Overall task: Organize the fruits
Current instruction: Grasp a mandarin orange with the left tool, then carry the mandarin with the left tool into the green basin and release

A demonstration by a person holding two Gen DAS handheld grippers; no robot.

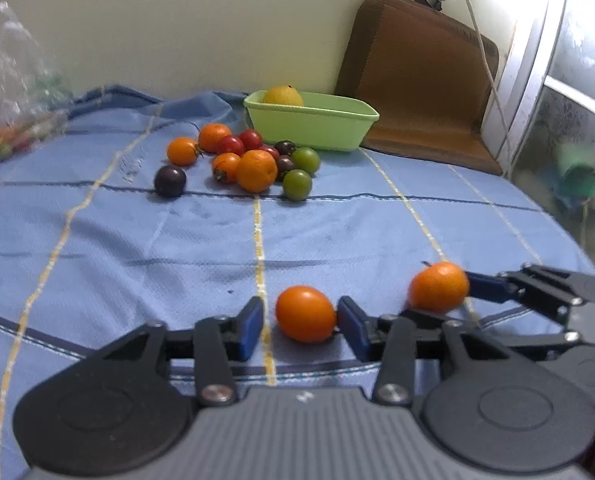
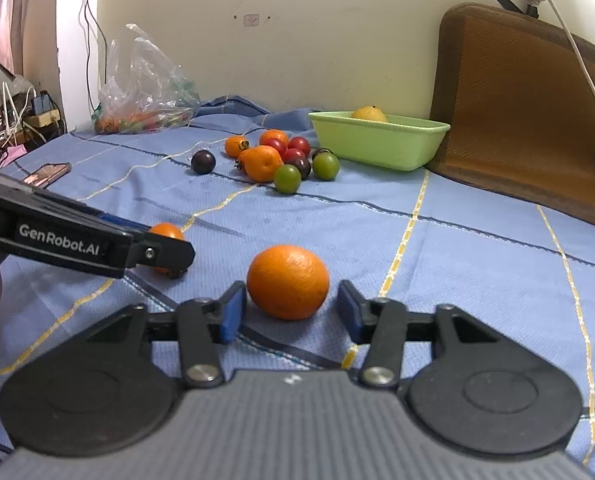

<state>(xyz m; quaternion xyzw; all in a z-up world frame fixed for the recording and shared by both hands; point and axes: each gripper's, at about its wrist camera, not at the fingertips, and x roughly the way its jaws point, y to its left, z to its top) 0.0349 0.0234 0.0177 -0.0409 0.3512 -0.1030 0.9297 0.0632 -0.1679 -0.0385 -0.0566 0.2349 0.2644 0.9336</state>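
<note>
With both fruits resting on the blue bedsheet (image 2: 477, 248), the left gripper (image 1: 300, 326) stands narrowly apart around an orange tomato (image 1: 305, 314), its right pad touching; the right gripper (image 2: 291, 312) brackets a mandarin (image 2: 288, 282), clear. Next, probably: close, lift, carry to the far green tub (image 2: 377, 144).
</note>
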